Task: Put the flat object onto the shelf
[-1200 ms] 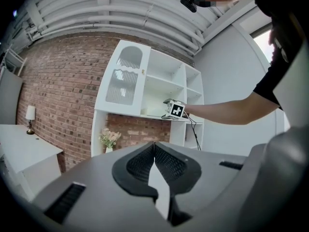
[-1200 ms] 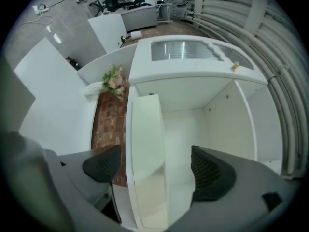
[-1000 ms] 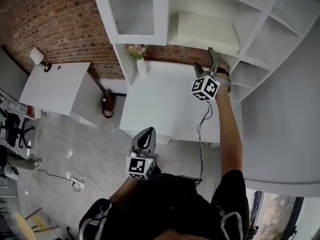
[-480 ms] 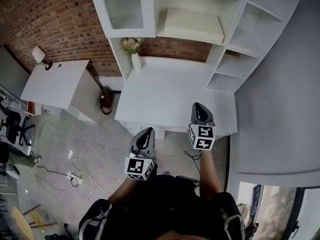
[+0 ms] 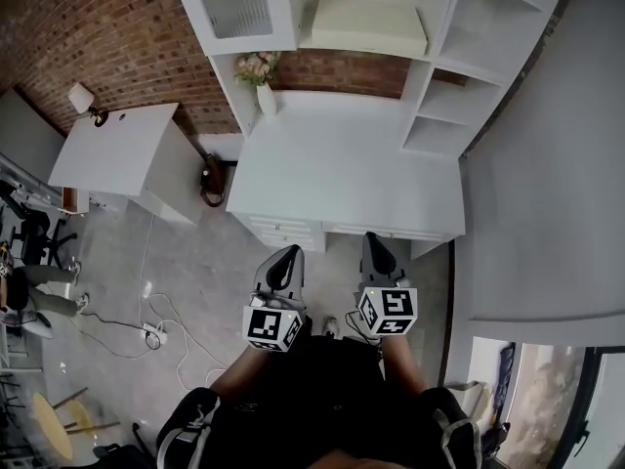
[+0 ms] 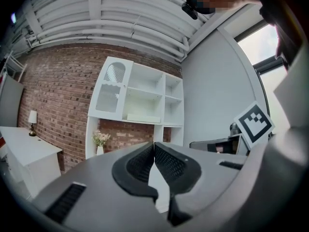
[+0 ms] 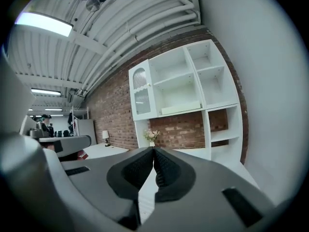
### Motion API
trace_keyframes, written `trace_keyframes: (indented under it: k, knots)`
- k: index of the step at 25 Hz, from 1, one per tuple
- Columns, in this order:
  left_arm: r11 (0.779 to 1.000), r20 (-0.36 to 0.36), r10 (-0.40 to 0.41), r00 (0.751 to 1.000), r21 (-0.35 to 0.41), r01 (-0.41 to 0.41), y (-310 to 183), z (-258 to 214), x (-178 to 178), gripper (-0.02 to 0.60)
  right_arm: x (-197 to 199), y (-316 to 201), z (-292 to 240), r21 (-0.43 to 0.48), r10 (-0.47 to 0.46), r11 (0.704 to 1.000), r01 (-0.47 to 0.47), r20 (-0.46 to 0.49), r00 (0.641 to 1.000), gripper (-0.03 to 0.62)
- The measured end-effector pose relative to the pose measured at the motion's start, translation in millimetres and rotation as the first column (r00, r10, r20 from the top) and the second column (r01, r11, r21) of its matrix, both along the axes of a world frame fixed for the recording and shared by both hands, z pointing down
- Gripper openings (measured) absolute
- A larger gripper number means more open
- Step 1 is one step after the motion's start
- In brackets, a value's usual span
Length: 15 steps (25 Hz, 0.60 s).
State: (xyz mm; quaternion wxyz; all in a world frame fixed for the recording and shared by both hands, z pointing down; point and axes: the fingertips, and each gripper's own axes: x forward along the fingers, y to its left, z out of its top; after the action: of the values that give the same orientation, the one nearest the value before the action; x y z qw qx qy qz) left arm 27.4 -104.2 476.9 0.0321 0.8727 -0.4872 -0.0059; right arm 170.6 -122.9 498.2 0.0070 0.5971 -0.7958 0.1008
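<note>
A vase of flowers (image 5: 260,74) stands at the back left of the white bench (image 5: 342,179), against a brick wall (image 5: 107,27). A lamp (image 5: 80,101) sits on a second bench (image 5: 122,154). Cables (image 5: 156,325) trail across the grey floor (image 5: 195,262).

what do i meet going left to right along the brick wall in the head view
small white-shaded lamp, white side desk, white vase of pale flowers, flat cream slab, open white side cubbies

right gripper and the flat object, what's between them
Head view: only the white desk's bare top lies between the right gripper and the flat object on the shelf.
</note>
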Motion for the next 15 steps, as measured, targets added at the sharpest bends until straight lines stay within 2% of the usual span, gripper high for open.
trace_keyframes:
  k: [6,15]
  knots:
    - [1.000,-0.017,-0.008,1.000,0.011,0.008,4,-5,-5,0.011,-13,29,3,0.000,-0.004,1.000,0.004,0.008,1.000,0.028]
    - [1.000,-0.029,0.014,0.999,-0.007,-0.014,-3,-2,-20,0.011,-35,31,5,-0.007,0.010,1.000,-0.010,-0.014,1.000,0.026]
